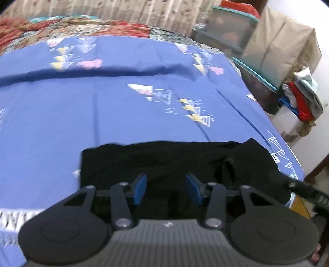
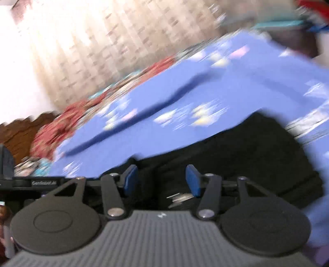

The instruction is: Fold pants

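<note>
Blue sheet [image 1: 123, 115] printed with small white, yellow and pink triangles covers the bed, a long crease running across it. Behind lie a red floral quilt [image 1: 24, 30] and a pale patterned curtain [image 1: 144, 12]. To the right of the bed stand a lidded plastic bin [image 1: 232, 30] and a heap of clothes [image 1: 302, 98].

Black pants [image 1: 164, 160] lie on the near part of the sheet, close to its right edge. They are folded into a compact, roughly rectangular bundle with a fairly straight far edge. The left side looks flat and smooth. The right side is lumpier, with a raised fold and a corner that peaks upward. The cloth is so dark that seams and other details do not show.

In the left wrist view, the left gripper [image 1: 166, 189] hangs over the near edge of the pants, its blue pads [image 1: 139, 190] apart with only black cloth seen beyond the gap; nothing is pinched.

The right wrist view is tilted and heavily blurred. The right gripper [image 2: 162, 180] is also over the pants [image 2: 236, 156], jaws spread wide and holding nothing.
</note>
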`<state>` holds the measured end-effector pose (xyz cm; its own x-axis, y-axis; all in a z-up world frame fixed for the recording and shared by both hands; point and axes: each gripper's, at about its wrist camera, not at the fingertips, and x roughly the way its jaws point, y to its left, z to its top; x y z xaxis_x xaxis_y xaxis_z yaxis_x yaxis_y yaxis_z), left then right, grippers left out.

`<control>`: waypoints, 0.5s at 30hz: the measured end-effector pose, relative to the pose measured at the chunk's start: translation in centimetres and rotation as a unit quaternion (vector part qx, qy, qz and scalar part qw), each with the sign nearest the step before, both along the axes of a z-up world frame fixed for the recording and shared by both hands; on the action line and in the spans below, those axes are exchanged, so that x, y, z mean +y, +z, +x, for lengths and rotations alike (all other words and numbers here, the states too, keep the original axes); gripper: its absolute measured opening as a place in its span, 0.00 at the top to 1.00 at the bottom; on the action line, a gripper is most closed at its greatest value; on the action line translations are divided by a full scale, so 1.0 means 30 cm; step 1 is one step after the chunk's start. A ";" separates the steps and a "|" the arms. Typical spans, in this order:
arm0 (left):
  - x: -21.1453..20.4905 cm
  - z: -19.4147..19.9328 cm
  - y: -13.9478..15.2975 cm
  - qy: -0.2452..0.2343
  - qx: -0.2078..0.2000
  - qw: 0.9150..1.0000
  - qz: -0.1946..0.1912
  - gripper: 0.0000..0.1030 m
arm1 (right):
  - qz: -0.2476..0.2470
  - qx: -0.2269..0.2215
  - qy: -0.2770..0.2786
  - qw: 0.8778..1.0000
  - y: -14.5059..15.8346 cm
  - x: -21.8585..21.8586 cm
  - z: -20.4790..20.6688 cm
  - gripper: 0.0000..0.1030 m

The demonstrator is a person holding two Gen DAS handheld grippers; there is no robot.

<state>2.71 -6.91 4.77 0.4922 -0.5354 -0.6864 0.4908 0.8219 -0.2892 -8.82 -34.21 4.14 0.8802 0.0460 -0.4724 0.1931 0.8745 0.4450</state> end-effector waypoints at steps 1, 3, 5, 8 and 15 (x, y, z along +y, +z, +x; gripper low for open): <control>-0.027 0.013 -0.005 -0.008 0.002 1.000 0.001 0.70 | 0.003 -0.002 -0.031 1.000 -0.007 -0.060 -0.027 0.47; -0.090 0.042 -0.026 -0.026 0.010 1.000 0.011 0.72 | 0.014 0.001 -0.080 0.997 -0.034 -0.160 -0.069 0.45; -0.150 0.072 -0.069 -0.033 0.021 0.999 0.034 0.74 | 0.015 0.005 -0.111 0.994 -0.061 -0.243 -0.116 0.38; -0.212 0.094 -0.148 -0.035 0.035 0.996 0.070 0.74 | 0.011 0.023 -0.129 0.991 -0.103 -0.304 -0.126 0.34; -0.249 0.097 -0.156 -0.024 0.042 0.993 0.105 0.72 | 0.050 0.064 -0.119 0.990 -0.188 -0.304 -0.060 0.34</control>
